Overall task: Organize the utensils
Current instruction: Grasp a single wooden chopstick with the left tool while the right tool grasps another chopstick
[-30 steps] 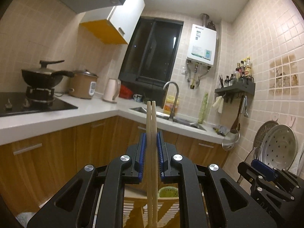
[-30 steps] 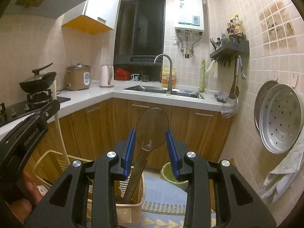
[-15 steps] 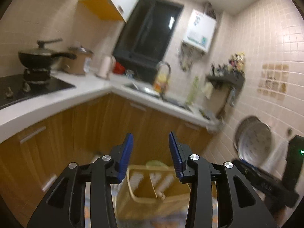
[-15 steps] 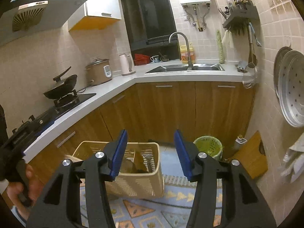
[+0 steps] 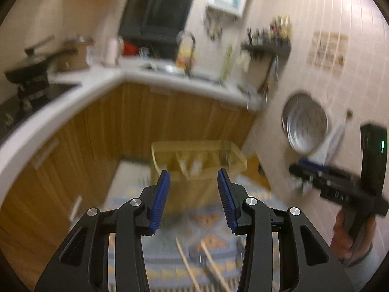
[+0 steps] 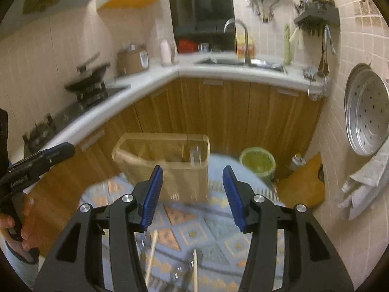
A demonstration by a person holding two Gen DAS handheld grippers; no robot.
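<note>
- Standing open, the left gripper [image 5: 193,196] has nothing between its blue pads [image 5: 160,198]; its jaws have just been spreading apart, and no utensil sits in the gap.
- Its partner, the right gripper [image 6: 192,193], is likewise released, its blue pads [image 6: 152,194] set wide with only air between them; these jaws too widened within the last second.
- Both point down at a beige plastic basket [image 6: 167,170] that stands on a patterned blue rug [image 6: 194,231], close to the wooden cabinet fronts [image 6: 218,112] under the white worktop [image 6: 150,77].
- Inside the basket there are dividers; something lies in the compartments, too blurred to name.
- On the rug, at the near edge below the grippers, lie pale wooden chopsticks [image 5: 187,265], slanted and apart from each other; a dark, blurred piece lies between them.
- From the right wrist view the same sticks [image 6: 151,253] show low between the black arms.
- A green bin [image 6: 257,163] stands on the floor to the basket's right, well clear of it.
- A perforated metal tray [image 6: 364,114] hangs on the tiled wall at the right.
- A hand [image 5: 345,241] grips the right gripper's handle; another hand [image 6: 23,221] holds the left one's.
</note>
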